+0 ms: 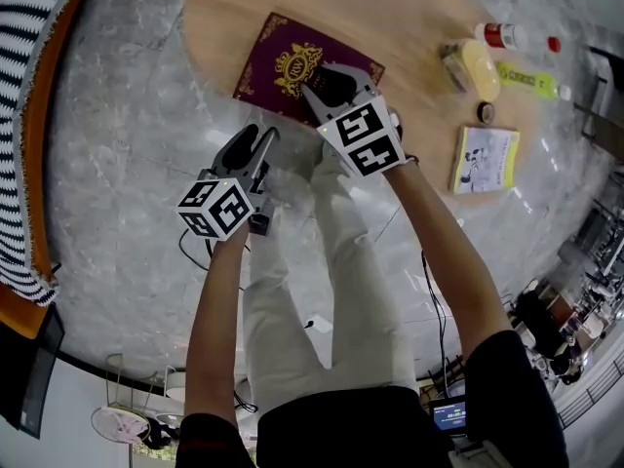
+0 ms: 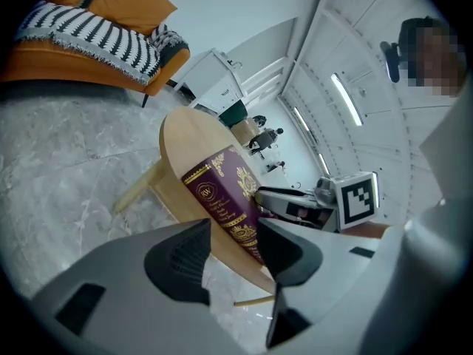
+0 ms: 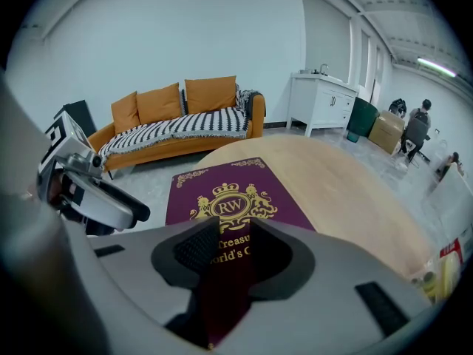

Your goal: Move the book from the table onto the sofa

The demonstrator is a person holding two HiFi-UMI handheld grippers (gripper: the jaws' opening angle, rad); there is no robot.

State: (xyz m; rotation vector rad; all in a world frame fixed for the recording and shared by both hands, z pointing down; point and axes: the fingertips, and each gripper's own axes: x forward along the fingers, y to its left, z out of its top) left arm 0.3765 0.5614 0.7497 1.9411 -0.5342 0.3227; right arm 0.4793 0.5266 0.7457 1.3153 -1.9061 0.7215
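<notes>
Head view — book (image 1: 292, 61) on table (image 1: 409, 8), bottle (image 1: 502, 35) lying well apart, contents unseen

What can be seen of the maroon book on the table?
The book is a closed maroon hardcover with gold border ornaments and a gold crowned RW crest above partly hidden title text. It lies flat, face up, askew near the round wooden table's edge. The right gripper's jaws stand apart over its near end; contact is unclear.

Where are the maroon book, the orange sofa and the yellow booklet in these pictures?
maroon book (image 1: 297, 66), head view, on its gold crest.
orange sofa (image 3: 211, 93), right gripper view, on a back cushion.
yellow booklet (image 1: 486, 159), head view, middle of its cover.
</notes>
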